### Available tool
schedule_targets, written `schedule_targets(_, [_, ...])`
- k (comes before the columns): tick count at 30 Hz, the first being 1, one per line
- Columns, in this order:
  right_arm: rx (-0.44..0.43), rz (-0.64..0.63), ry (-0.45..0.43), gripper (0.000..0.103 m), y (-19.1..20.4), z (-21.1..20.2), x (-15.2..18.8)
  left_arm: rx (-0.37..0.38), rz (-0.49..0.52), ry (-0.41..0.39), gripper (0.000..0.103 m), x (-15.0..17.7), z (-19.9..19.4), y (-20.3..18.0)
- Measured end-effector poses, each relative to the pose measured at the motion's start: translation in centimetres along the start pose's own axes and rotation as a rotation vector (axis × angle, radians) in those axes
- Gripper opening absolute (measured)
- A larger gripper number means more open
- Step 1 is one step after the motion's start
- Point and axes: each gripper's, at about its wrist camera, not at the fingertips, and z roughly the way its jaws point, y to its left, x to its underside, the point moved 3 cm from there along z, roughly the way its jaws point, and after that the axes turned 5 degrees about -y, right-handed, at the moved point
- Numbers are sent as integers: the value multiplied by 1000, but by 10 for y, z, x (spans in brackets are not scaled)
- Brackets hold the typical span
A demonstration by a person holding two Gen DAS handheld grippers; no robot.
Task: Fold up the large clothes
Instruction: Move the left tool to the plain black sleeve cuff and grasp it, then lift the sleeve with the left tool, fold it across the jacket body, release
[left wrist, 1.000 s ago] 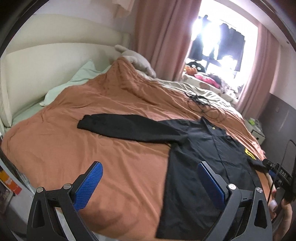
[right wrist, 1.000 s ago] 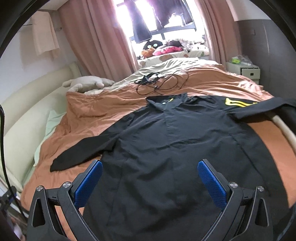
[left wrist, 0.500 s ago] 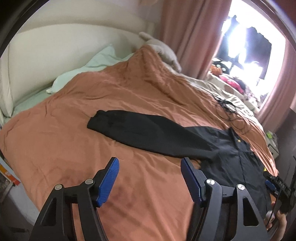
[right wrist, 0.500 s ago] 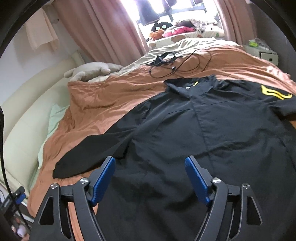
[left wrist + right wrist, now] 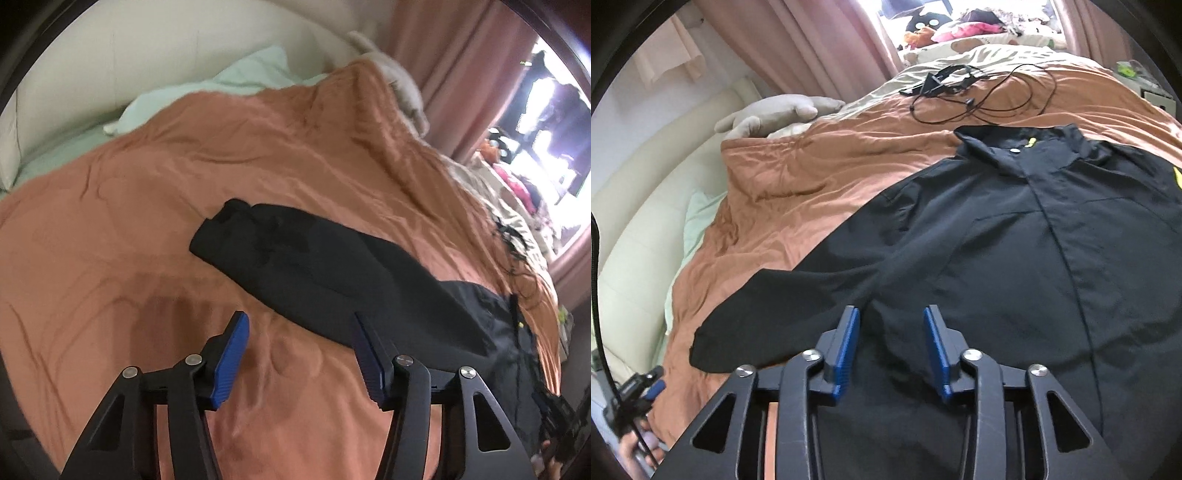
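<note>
A large black long-sleeved jacket (image 5: 1015,251) lies flat, front up, on the orange-brown duvet (image 5: 812,184). Its left sleeve (image 5: 314,266) stretches out across the duvet (image 5: 110,277). My left gripper (image 5: 299,332) is open and empty, low over the duvet just short of the sleeve's near edge. My right gripper (image 5: 891,325) is open with the jaws fairly close together, low over the jacket where the sleeve (image 5: 783,306) meets the body. It holds nothing.
Black cables and earphones (image 5: 967,92) lie on the duvet beyond the collar. A grey plush toy (image 5: 775,114) and pale green pillow (image 5: 221,85) lie near the cream headboard (image 5: 147,55). Pink curtains (image 5: 812,48) frame a bright window.
Both grippers have dropped closer to the bed and their jaws have narrowed. The left has moved toward the sleeve, the right toward the sleeve's armpit.
</note>
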Motion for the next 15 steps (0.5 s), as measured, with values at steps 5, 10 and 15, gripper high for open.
schedule_targets(5, [7,-8,26,32,4,27,-9,-40,-41,40,57,-9,40,12])
schedule_targets(10, [-19,49,67,17,0,57,-11,-81,-90,99,57,-11,84,26])
schedule_targets(15, [-66,99,97,7,2,84,-10,-128,-149,109,50,-11,106,42])
